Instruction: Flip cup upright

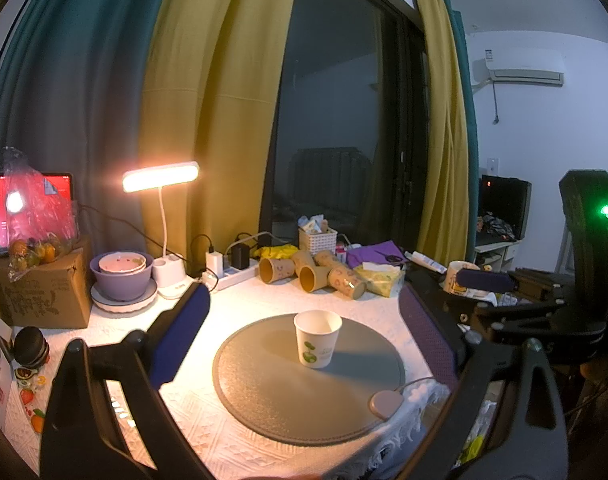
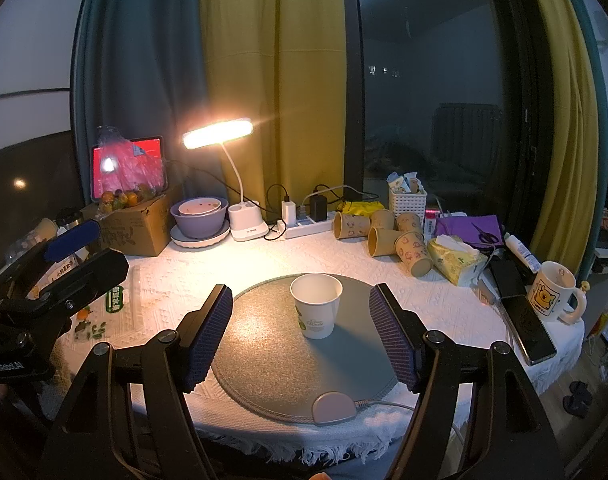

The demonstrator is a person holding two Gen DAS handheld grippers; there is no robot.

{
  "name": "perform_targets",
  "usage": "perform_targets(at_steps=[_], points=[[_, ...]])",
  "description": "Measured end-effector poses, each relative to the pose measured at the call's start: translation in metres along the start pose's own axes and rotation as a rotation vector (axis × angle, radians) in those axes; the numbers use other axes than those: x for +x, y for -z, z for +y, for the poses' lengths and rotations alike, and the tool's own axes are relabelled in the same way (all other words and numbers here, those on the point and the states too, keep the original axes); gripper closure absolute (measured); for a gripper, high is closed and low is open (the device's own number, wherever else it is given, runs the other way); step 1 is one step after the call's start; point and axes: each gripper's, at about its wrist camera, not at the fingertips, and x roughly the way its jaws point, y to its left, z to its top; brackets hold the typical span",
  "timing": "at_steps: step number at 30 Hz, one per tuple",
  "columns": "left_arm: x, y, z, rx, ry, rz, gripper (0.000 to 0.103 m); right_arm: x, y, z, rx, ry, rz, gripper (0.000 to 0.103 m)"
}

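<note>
The bench is sitting under both claws, covered with a white bumpy cloth. On it the big round grey mat is lying right in front of the right claw and reaching in between its two fingers. The left claw is hanging over the same mat, and its two fingers are spreading wide apart with nothing between them. The right claw is spreading wide too and gripping nothing. Far ahead of both claws, at the back of the bench, a desk lamp is glowing warm. To the left of the lamp, a brown cardboard box is sitting with a bag of little fruits on top. Next to the box, a purple bowl is resting on a white plate. Ahead and to the right of the right claw, some brown paper cups are lying on their sides in a heap. Far off to the right of that claw, a white mug with a yellow bear is standing near the bench edge. The white paper cup is standing upright on the mat, mouth up, just ahead of the right claw and midway between its fingers, touching neither one.
</note>
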Motion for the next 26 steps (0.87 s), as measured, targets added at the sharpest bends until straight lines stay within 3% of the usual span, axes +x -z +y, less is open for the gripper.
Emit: perform_targets(at_steps=[26], points=[[0.0,-0.0003,-0.0018,-0.001,-0.002,-0.001,0.007,-0.0003,0.0,0.0002,-0.001,0.001,0.001,0.029]])
